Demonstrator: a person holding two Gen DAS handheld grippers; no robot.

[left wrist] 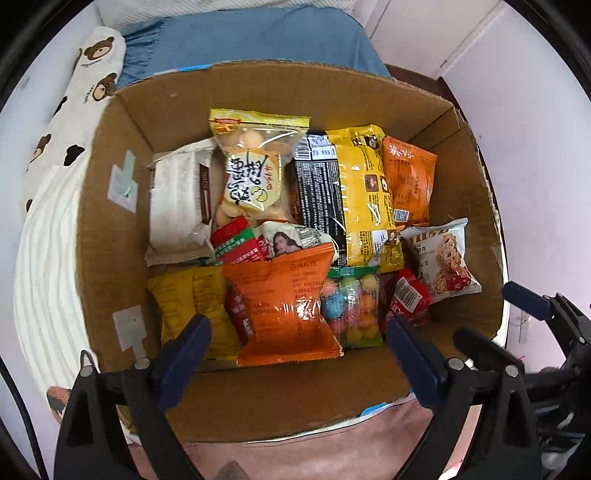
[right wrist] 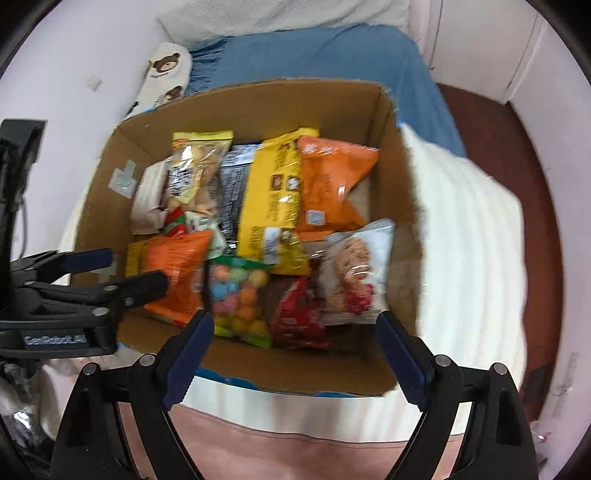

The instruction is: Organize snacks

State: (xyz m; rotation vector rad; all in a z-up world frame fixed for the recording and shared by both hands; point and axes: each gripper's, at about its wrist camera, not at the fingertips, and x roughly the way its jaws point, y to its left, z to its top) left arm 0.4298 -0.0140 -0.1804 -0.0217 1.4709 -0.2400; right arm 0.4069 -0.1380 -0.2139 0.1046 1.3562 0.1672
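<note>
An open cardboard box (left wrist: 107, 206) (right wrist: 399, 192) holds several snack packs. In the left wrist view I see an orange pack (left wrist: 288, 306) at the near side, a bag of coloured candy balls (left wrist: 352, 306), a long yellow pack (left wrist: 365, 195), a clear bag of biscuits (left wrist: 251, 173) and a white oat-bar pack (left wrist: 441, 258). My left gripper (left wrist: 299, 341) is open and empty above the box's near edge, over the orange pack. My right gripper (right wrist: 295, 332) is open and empty above the near edge, over the candy bag (right wrist: 238, 299) and a red pack (right wrist: 299, 317).
The box sits on a white ribbed blanket (right wrist: 465, 240) on a bed with a blue sheet (left wrist: 258, 33) and a bear-print pillow (left wrist: 88, 74). Pink cloth (right wrist: 295, 454) lies at the near side. A white wall (left wrist: 535, 147) is on the right.
</note>
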